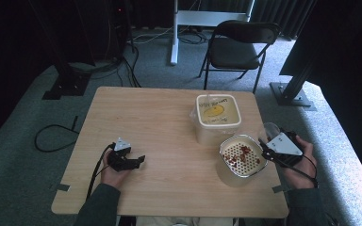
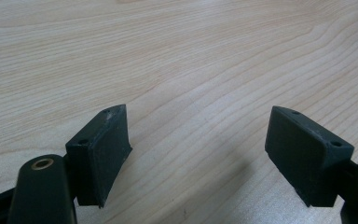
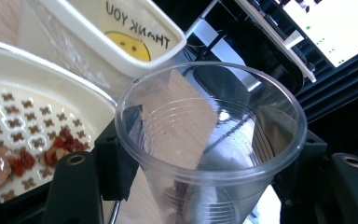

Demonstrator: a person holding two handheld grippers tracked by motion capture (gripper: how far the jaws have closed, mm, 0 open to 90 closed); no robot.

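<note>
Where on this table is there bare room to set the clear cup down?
Free: the table from the left gripper up to its far-left corner, plus the near middle. Crowded: the right side, around the lidded tub and strainer bowl by the cup.

cup (image 3: 214, 140): clear, see-through plastic
strainer bowl (image 1: 259, 141): cream, star-shaped holes, red and pale bits inside
lidded tub (image 1: 218, 112): cream, yellow smiley, dark "THANK YOU" lettering
counter (image 1: 160, 122): light wood grain
fingers (image 2: 105, 154): black
chair (image 1: 238, 47): black
</note>
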